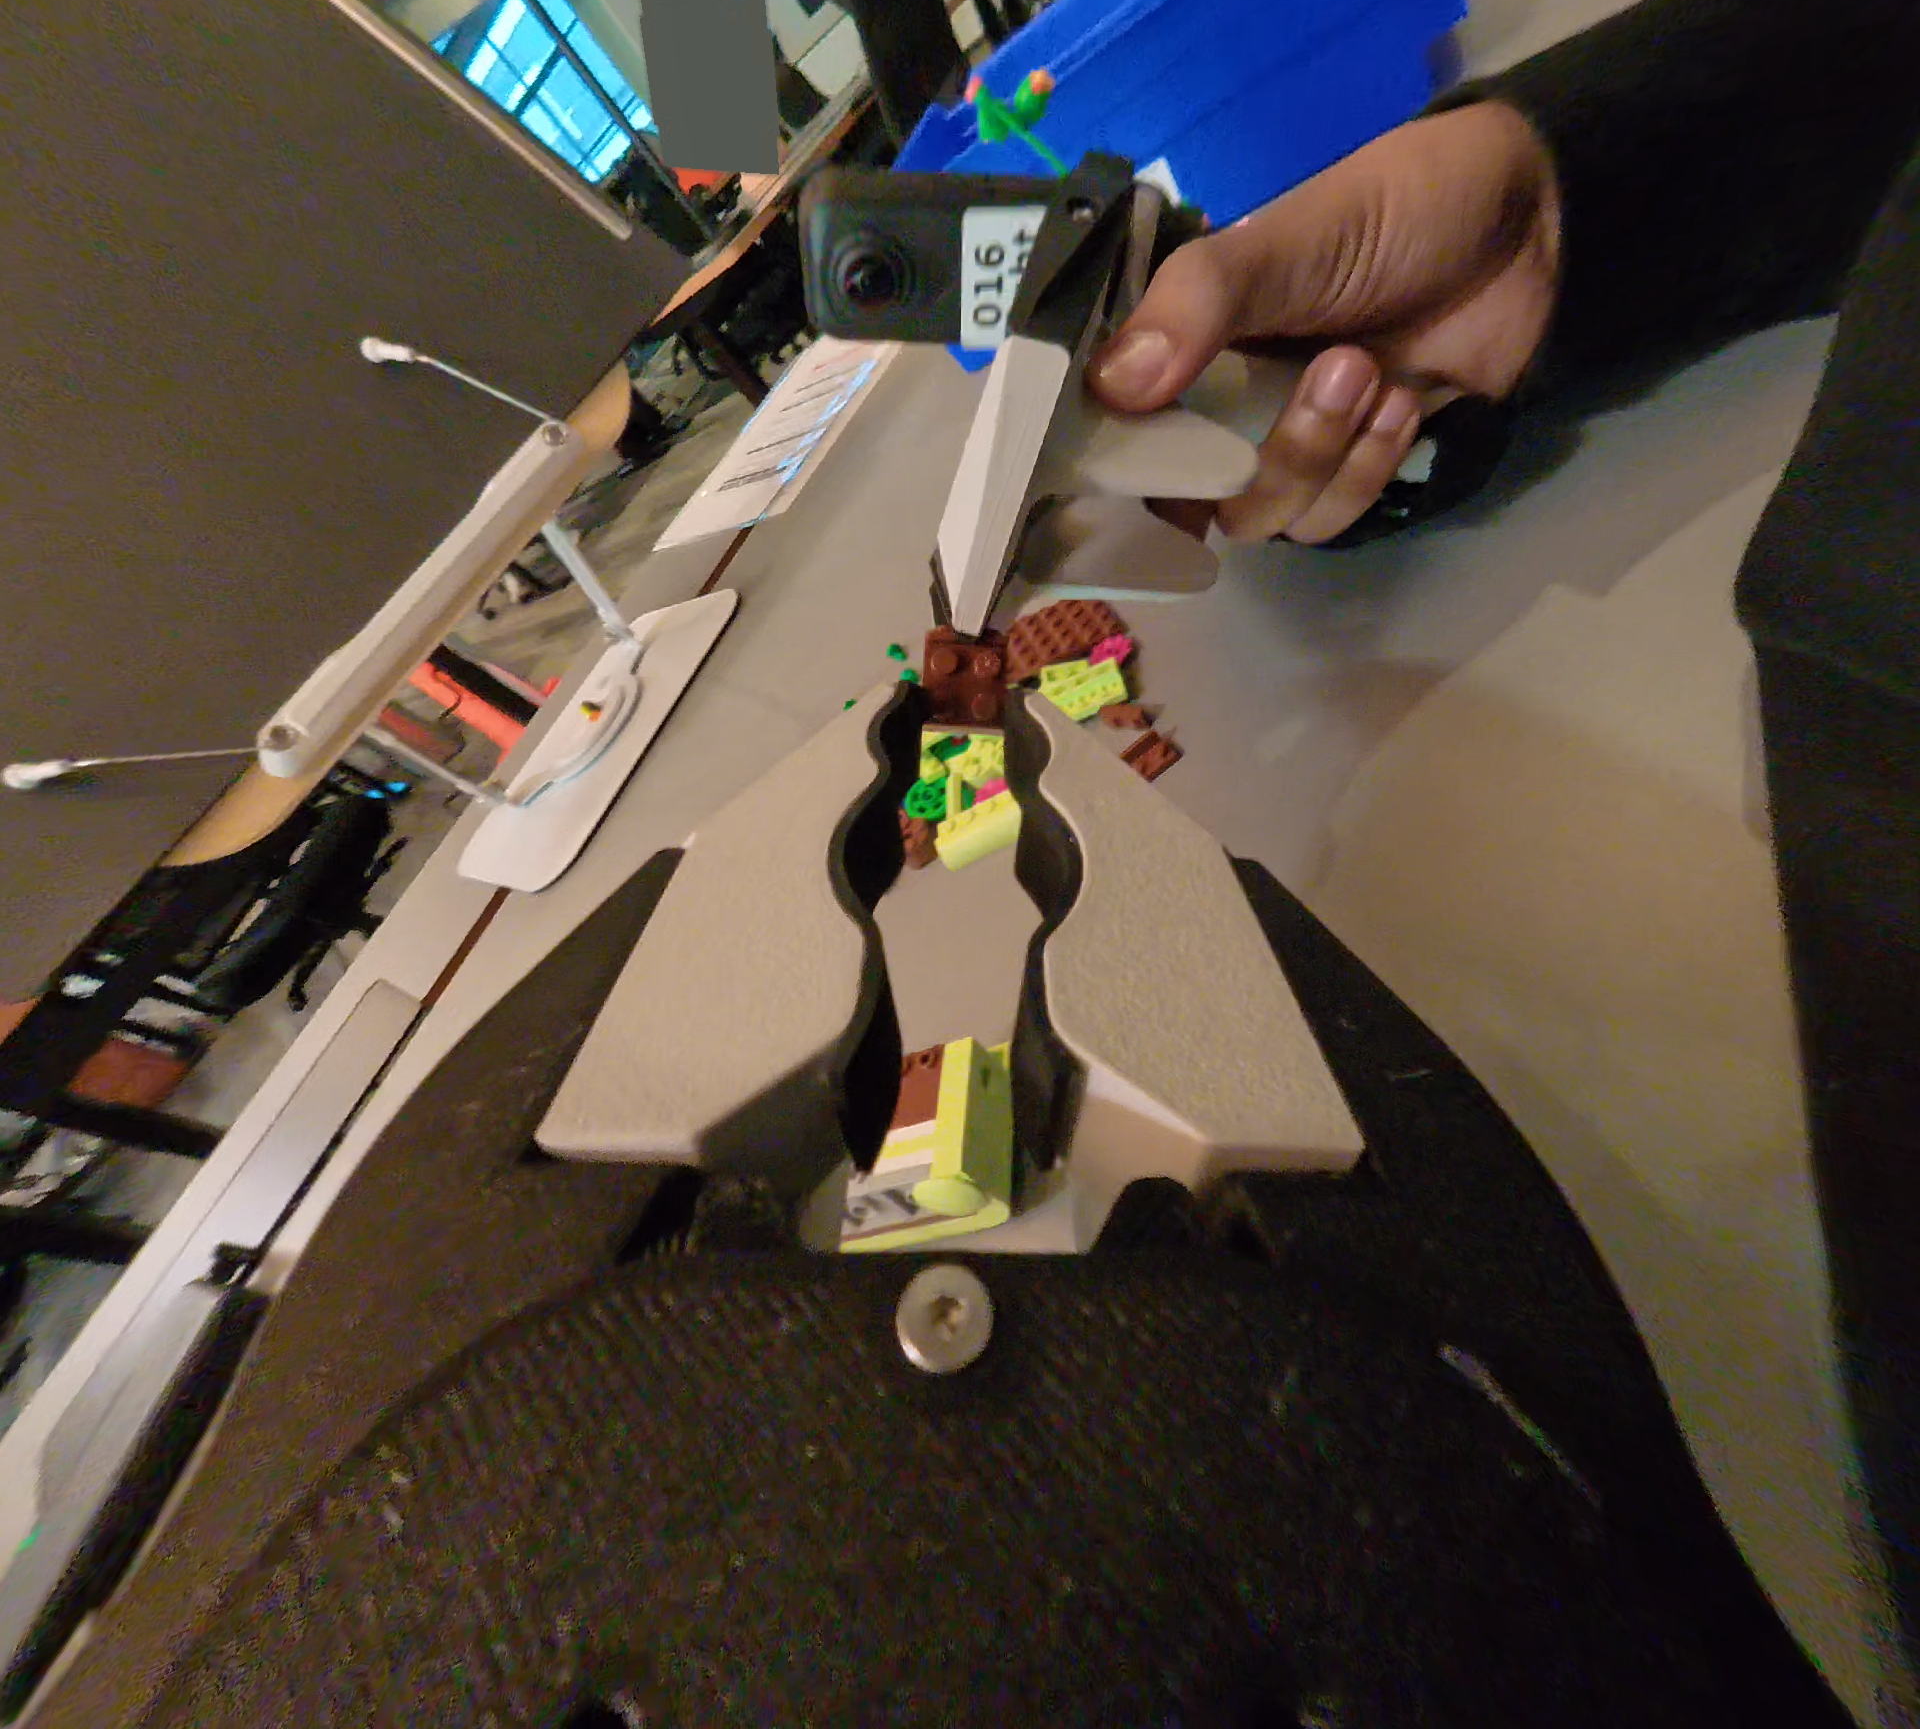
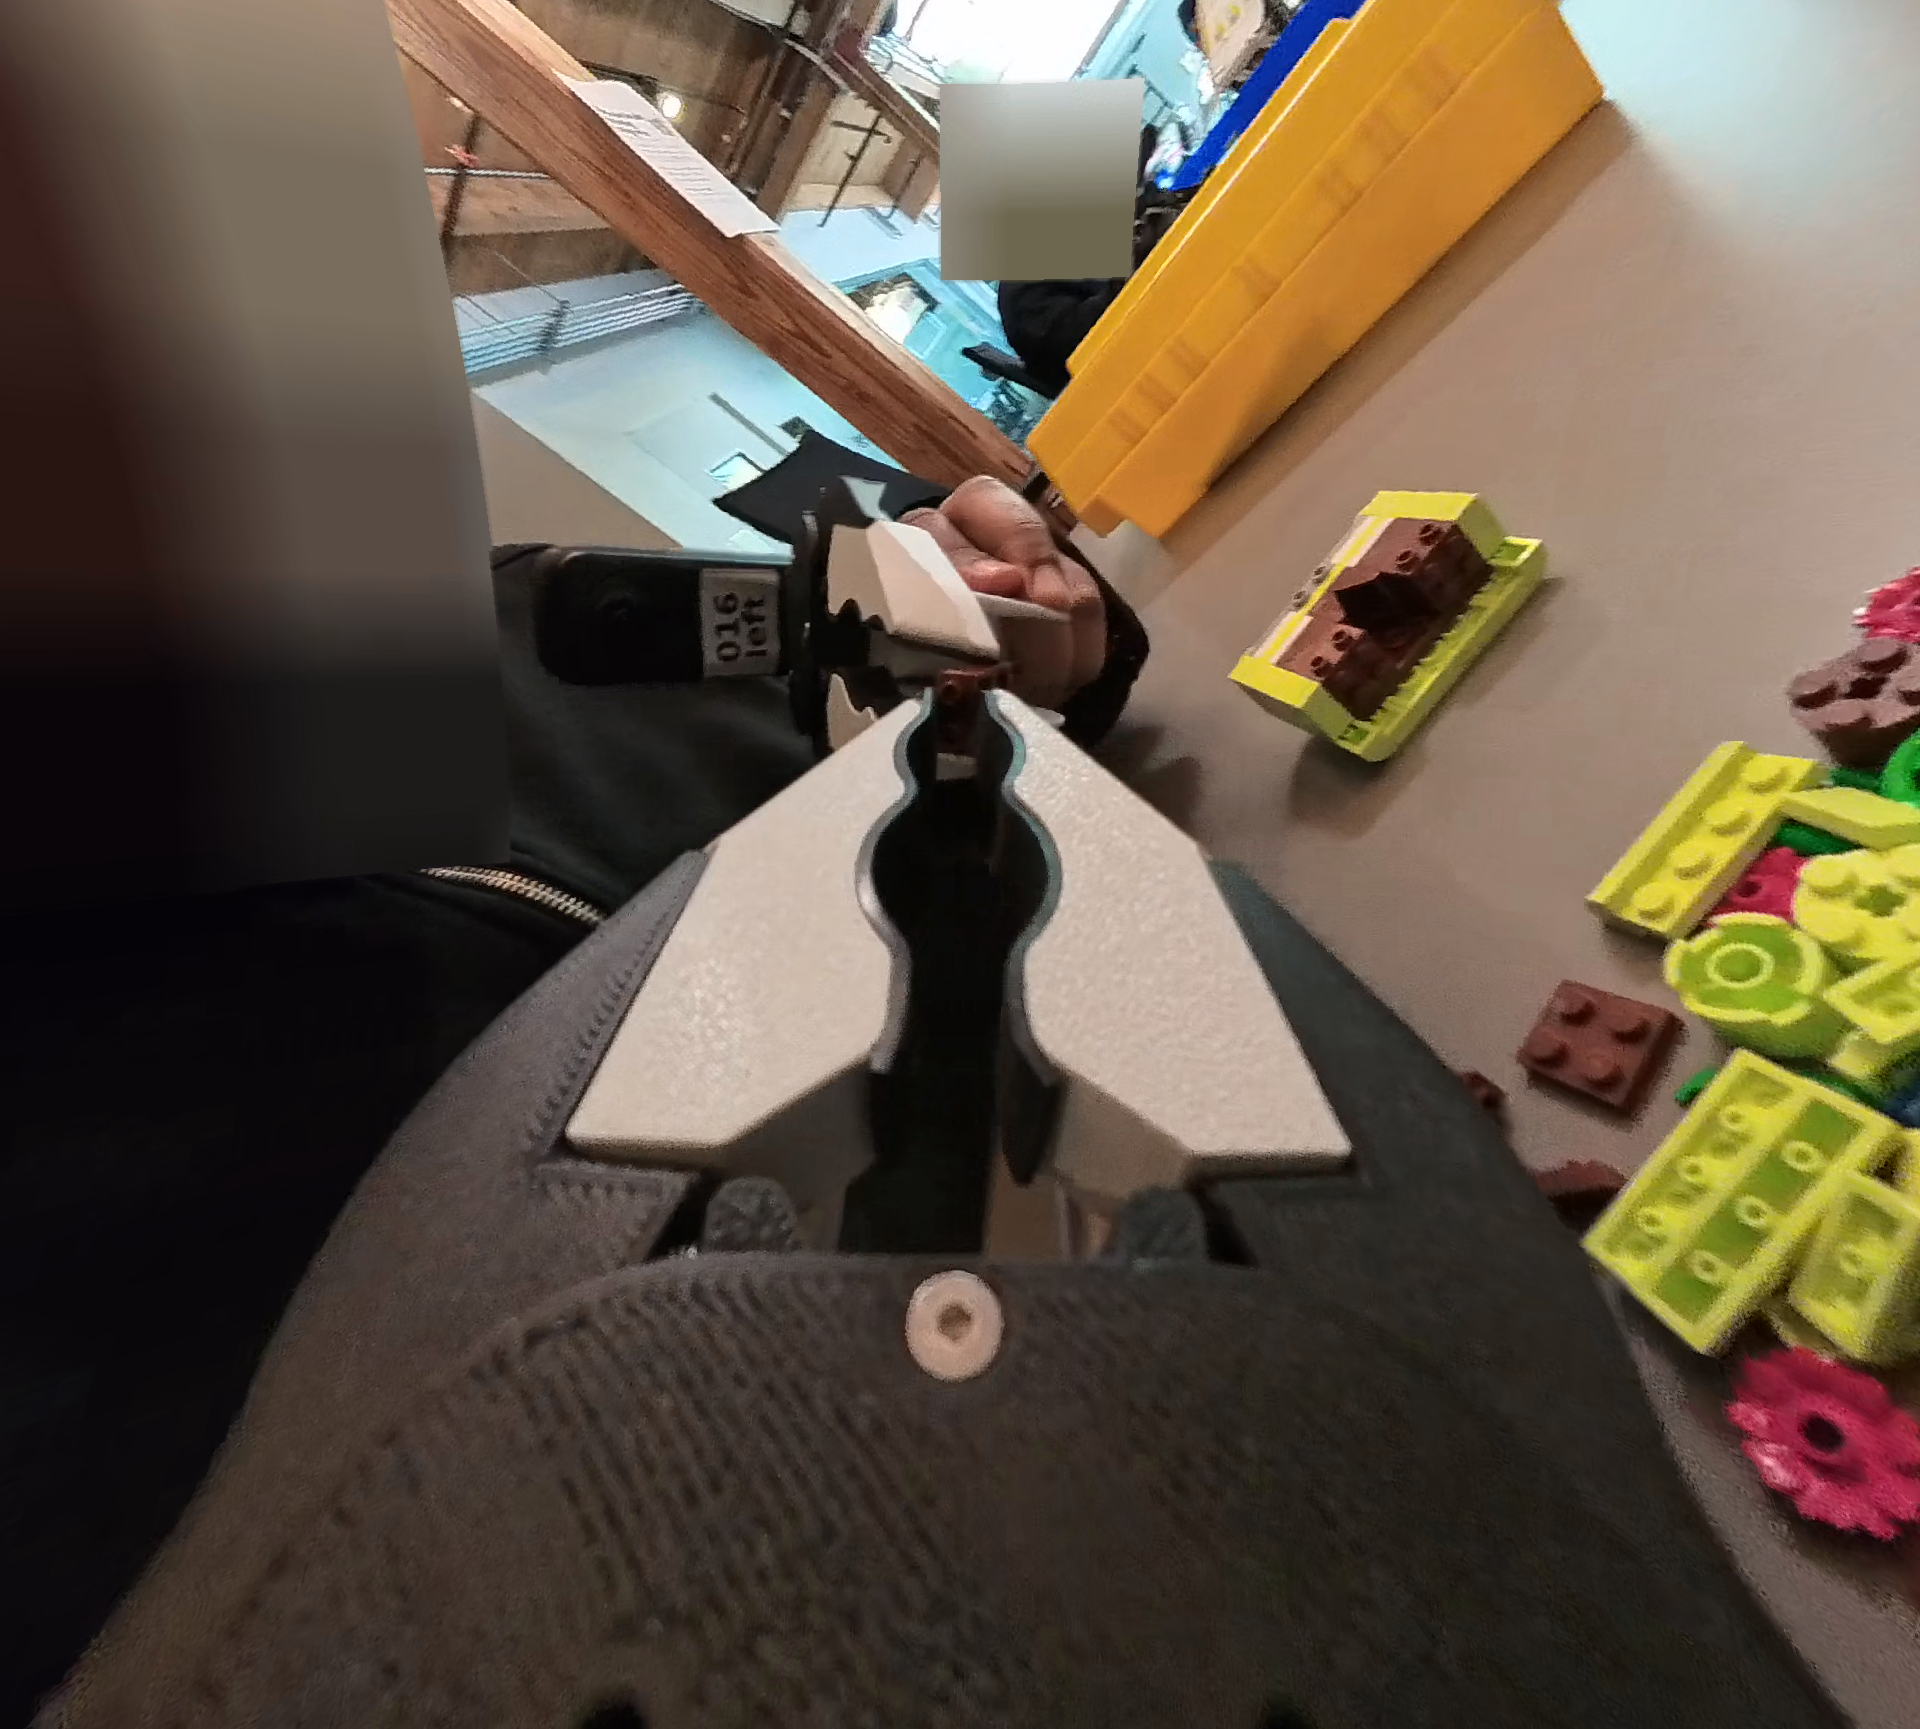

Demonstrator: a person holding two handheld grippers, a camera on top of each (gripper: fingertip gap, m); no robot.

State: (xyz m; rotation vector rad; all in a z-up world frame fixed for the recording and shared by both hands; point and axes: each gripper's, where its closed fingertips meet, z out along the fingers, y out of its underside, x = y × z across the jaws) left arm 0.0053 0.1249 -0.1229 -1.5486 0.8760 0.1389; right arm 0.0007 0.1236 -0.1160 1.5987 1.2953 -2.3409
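My left gripper (image 1: pixel 963 705) is shut on a small brown brick piece (image 1: pixel 966 673) held above the grey table (image 1: pixel 1455 744). My right gripper (image 1: pixel 961 625) comes down from above and pinches the same brown piece at its top. In the right wrist view, my right gripper (image 2: pixel 956 708) is shut on the brown piece (image 2: pixel 956 723), and the left gripper (image 2: pixel 992 671) meets it tip to tip. A lime-green base with brown bricks on it (image 2: pixel 1392 630) lies on the table; it also shows between my left fingers (image 1: pixel 951 1129).
A loose pile of lime, brown, green and pink bricks (image 2: pixel 1808 973) lies to the right, with a pink gear-shaped piece (image 2: pixel 1818 1461) and a brown plate (image 2: pixel 1595 1045). A yellow bin (image 2: pixel 1330 193), a blue bin (image 1: pixel 1195 17), a dark panel (image 1: pixel 260 329) and a white stand (image 1: pixel 603 734) edge the table. My two grippers' fingertips are within a few centimetres of each other. The brown plate (image 2: pixel 1595 1045) is about 11 cm from both grippers' fingertips.
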